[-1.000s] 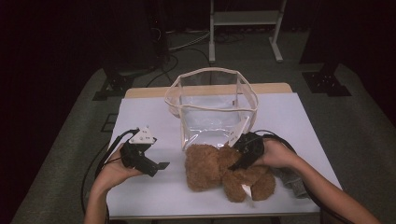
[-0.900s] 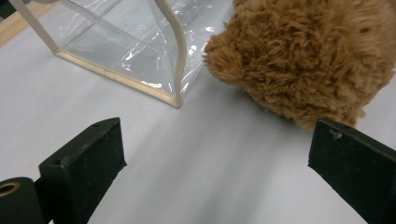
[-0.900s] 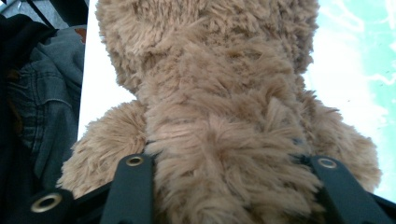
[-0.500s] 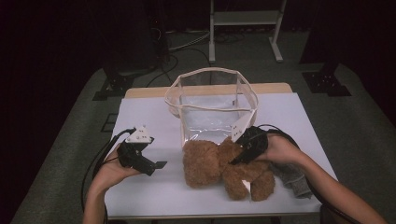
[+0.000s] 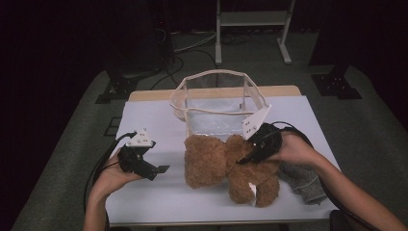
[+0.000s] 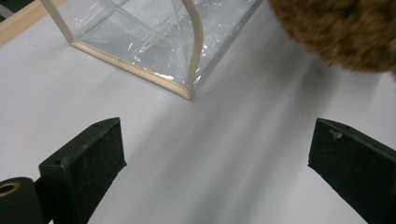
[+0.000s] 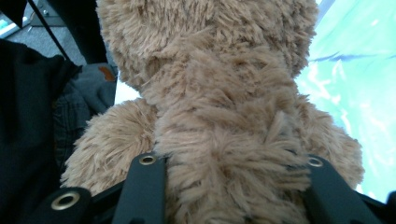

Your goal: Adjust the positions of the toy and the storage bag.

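Right gripper (image 5: 246, 158) is clamped on the teddy bear (image 5: 226, 166) — in the right gripper view both black jaws press into a thick fold of fur, pile bulging between them. Its jaws have just been closing, the bear between them.

Teddy bear: tan-brown plush, long shaggy fur, matted in tufts. In the high view it lies sprawled on the white tabletop (image 5: 154, 120), round head to the left of the right gripper, body and legs below and toward the person's edge. No face features readable from here. In the right gripper view (image 7: 219, 93) the fur looks lighter, beige, with rounded lumps either side of the pinched part — which limb is gripped, cannot tell.

Left gripper (image 5: 159, 169) rests in the person's left hand (image 5: 113, 175), well apart from the bear, jaws spread wide with nothing between them; in the left gripper view bare tabletop lies between the jaws and the bear's edge (image 6: 341, 32) sits at top right beyond them.

Clear plastic bag (image 5: 219, 103) with cream trim stands open just beyond the right gripper, touching or nearly touching the bear's head side. Grey cloth (image 5: 303, 180) lies under the right forearm, just beside the bear's legs.
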